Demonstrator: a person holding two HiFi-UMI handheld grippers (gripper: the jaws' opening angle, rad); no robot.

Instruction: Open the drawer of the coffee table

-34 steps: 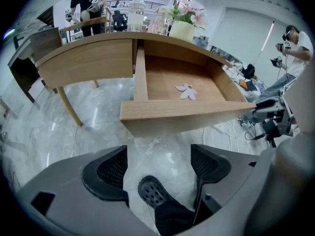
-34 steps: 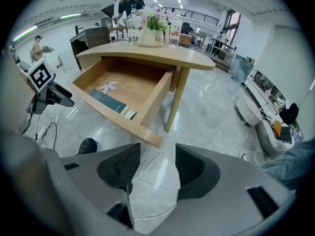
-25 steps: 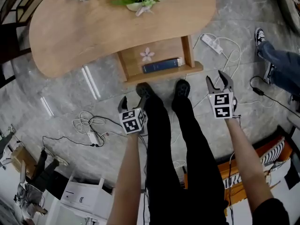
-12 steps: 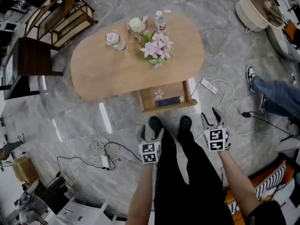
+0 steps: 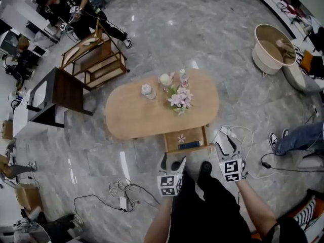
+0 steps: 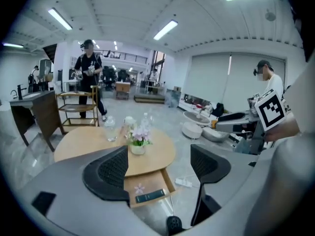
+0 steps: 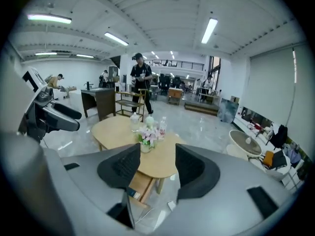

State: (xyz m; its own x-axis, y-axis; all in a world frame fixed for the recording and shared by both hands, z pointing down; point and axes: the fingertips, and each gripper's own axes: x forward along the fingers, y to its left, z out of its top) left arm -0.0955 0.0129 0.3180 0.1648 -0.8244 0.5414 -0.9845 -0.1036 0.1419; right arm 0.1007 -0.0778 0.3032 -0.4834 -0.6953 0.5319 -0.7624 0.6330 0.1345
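The drawer point(image 5: 185, 137) stands pulled out from the near edge of the coffee table point(image 5: 147, 118), so the task looks done, while the left gripper point(image 5: 172, 161) and right gripper point(image 5: 225, 145) hang released and empty, well clear of it.

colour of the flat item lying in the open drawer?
Flat item: dark blue. Shows best in the left gripper view.

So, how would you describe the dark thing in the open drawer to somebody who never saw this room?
Find the oval wooden coffee table on the marble floor; its drawer stands pulled out on the person's side. Along the drawer's front edge lies a slim dark blue book, the only dark, long thing there, beside a small pink flower.
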